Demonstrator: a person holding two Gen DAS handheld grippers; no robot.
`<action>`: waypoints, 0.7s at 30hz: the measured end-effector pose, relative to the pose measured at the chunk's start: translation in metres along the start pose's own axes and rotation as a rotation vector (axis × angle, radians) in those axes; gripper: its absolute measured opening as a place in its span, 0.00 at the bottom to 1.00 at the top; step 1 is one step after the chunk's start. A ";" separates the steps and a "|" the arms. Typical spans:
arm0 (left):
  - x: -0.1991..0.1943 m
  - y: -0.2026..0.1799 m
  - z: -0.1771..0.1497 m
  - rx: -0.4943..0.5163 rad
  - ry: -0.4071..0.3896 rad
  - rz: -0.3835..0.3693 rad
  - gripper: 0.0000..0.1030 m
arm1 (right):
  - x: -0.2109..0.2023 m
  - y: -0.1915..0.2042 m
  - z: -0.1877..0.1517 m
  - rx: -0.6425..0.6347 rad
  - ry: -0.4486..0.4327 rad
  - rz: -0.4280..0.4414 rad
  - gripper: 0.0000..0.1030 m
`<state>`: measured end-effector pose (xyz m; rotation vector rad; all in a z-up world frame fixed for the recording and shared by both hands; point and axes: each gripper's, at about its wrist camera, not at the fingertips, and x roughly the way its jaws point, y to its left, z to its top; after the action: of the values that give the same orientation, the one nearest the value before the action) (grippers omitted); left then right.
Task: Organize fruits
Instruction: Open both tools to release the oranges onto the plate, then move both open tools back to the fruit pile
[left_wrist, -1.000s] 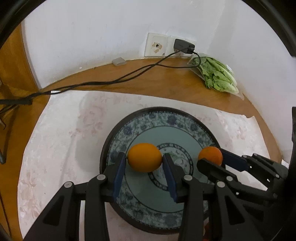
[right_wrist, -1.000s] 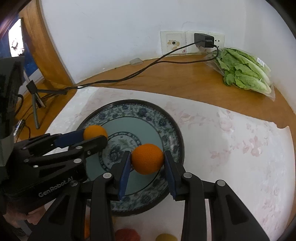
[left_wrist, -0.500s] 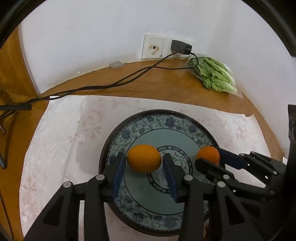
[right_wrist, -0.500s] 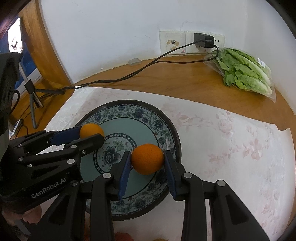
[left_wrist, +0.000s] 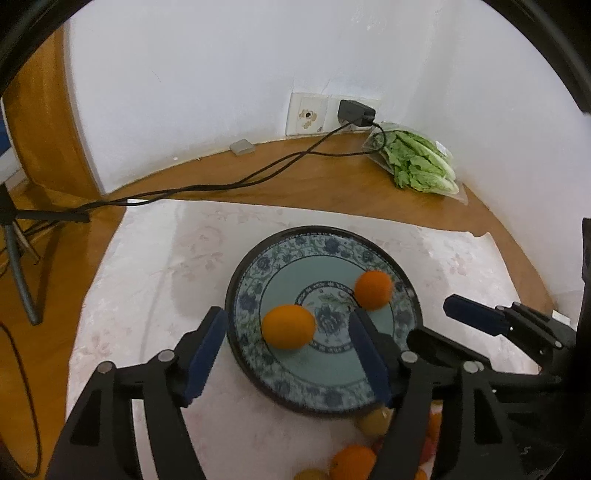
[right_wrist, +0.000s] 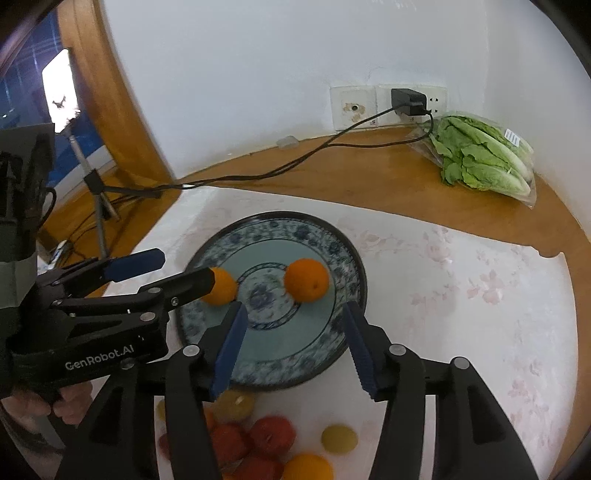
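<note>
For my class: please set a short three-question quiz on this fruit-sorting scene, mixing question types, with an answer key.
1. How many oranges lie on the plate?
2. True or false: the right gripper grips an orange.
3. What sits in the corner by the wall socket: A) bagged lettuce, B) bananas, C) a kettle?

Key:
1. Two: left orange, right orange.
2. False; its jaws are opening, nothing between the pads.
3. A, the lettuce.

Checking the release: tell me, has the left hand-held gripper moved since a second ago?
Yes. The left hand-held gripper has pulled back from the plate, jaws opening, its orange loose between them.
</note>
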<state>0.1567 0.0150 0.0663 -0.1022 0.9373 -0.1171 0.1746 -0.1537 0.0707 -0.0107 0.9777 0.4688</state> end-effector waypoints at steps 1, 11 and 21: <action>-0.004 0.000 -0.001 0.002 -0.001 0.001 0.71 | -0.005 0.002 -0.001 -0.001 -0.001 0.006 0.54; -0.043 -0.005 -0.018 0.026 0.009 0.000 0.71 | -0.046 0.014 -0.020 -0.011 -0.014 0.023 0.55; -0.070 -0.009 -0.040 0.017 0.021 -0.045 0.72 | -0.082 0.015 -0.041 0.005 -0.004 0.020 0.55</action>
<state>0.0830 0.0148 0.0995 -0.1060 0.9551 -0.1678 0.0982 -0.1797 0.1159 0.0042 0.9759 0.4844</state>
